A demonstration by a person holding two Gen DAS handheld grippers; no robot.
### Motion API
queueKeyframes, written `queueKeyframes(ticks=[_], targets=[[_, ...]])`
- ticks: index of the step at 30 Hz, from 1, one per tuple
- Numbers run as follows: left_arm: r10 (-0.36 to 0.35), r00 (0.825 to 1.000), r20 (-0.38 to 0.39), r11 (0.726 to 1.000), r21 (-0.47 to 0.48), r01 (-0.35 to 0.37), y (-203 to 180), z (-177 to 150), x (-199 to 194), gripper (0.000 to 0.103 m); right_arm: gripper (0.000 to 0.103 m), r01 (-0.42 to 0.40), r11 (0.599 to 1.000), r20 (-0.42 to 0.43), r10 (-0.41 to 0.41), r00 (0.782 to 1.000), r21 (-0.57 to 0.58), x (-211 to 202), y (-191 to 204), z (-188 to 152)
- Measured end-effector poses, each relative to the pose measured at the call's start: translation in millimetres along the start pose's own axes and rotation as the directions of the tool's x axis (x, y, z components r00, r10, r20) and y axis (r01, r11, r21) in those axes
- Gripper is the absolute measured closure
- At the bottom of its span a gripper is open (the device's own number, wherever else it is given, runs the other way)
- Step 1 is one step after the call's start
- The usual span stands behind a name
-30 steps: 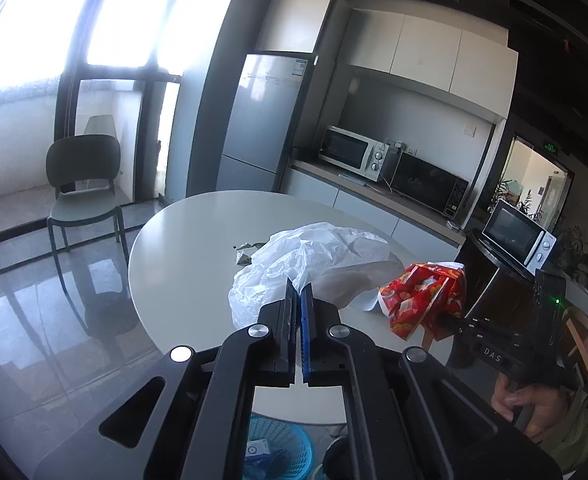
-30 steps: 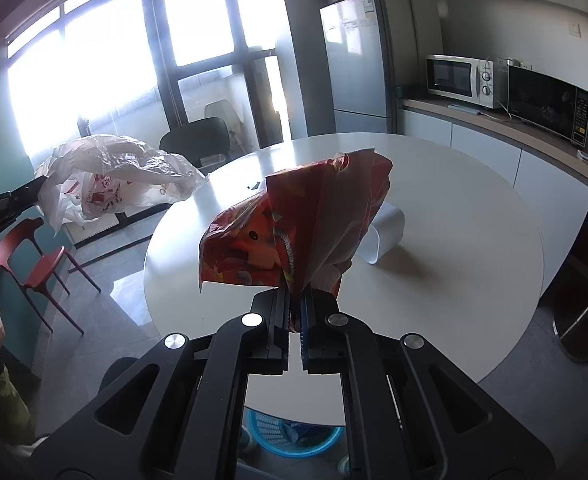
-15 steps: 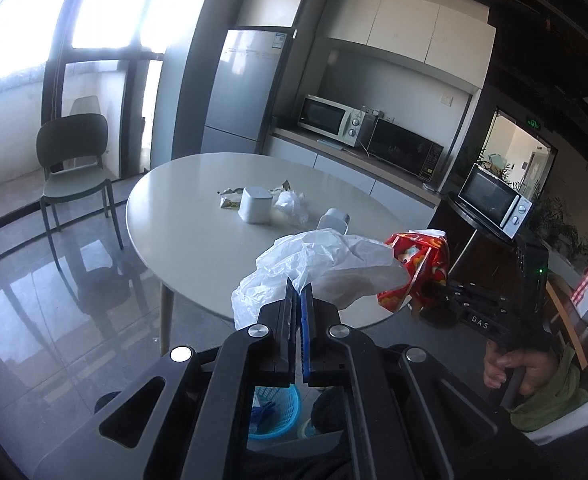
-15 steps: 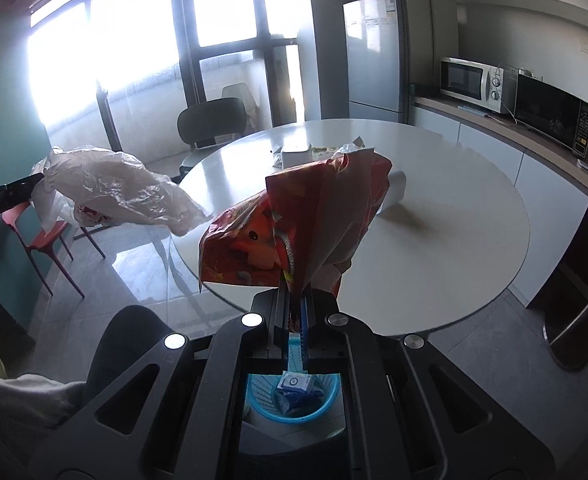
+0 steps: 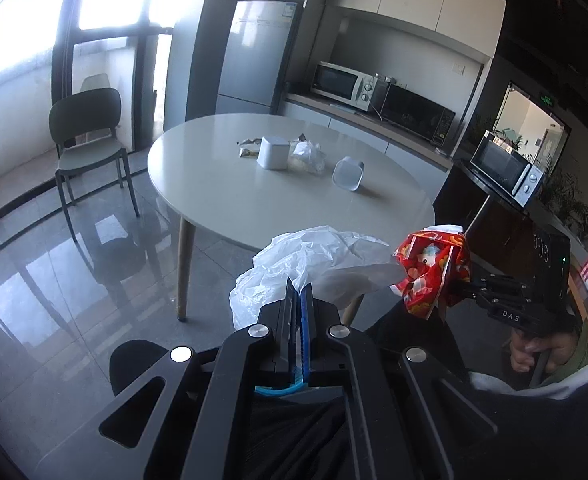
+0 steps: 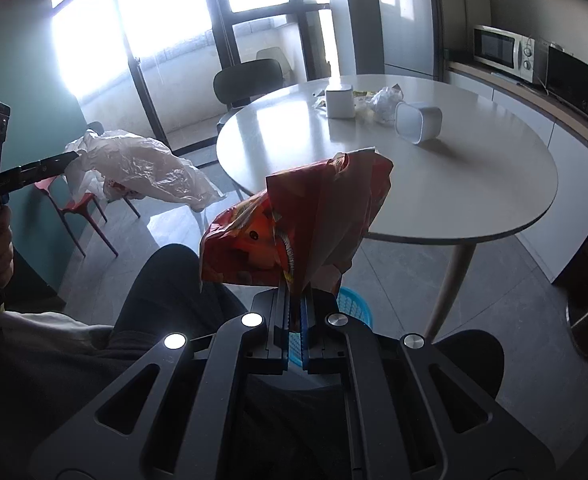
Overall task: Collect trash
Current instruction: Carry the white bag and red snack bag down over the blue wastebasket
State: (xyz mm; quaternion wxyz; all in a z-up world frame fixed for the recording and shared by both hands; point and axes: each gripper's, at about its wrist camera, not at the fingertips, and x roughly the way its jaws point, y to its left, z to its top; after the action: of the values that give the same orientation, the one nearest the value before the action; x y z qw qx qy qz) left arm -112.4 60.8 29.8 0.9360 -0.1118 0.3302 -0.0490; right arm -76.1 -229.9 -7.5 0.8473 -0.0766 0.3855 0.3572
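My left gripper (image 5: pixel 299 290) is shut on a crumpled white plastic bag (image 5: pixel 314 264), held in the air in front of the round table (image 5: pixel 222 184). My right gripper (image 6: pixel 294 296) is shut on a red snack bag (image 6: pixel 294 224). Each view shows the other hand's load: the red snack bag (image 5: pixel 430 272) at the right of the left wrist view, the white plastic bag (image 6: pixel 134 168) at the left of the right wrist view. A blue basket (image 6: pixel 354 306) on the floor peeks out just behind the right fingers; a sliver of the basket (image 5: pixel 274 391) shows under the left ones.
On the table (image 6: pixel 434 184) stand a white cube box (image 6: pixel 339 101), a tipped white container (image 6: pixel 417 122), a crumpled clear bag (image 6: pixel 386 100) and wrappers. A dark chair (image 5: pixel 86 132) and a red chair (image 6: pixel 82 208) stand on the floor. The person's dark trouser legs (image 6: pixel 166 288) fill the foreground.
Both grippers have drawn back from the table and tilted downward, keeping hold of their bags. The table now looks farther off, and the blue basket and the person's legs come into view below.
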Motion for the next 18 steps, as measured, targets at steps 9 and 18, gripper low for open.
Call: queueKeyframes(ticks=[9,18], targets=[[-0.023,0.986,-0.167,0.998,-0.057,0.013,15,-32,69,0.102,0.100,-0.009,0.998,-0.128,0.016,0.992,0.055,50,-9,-30],[-0.015,0.972,-0.234,0.996,-0.090,-0.006,30,-47,105,0.102,0.100,0.016,0.997,-0.209,-0.001,0.978,0.073,96,-22,-41]])
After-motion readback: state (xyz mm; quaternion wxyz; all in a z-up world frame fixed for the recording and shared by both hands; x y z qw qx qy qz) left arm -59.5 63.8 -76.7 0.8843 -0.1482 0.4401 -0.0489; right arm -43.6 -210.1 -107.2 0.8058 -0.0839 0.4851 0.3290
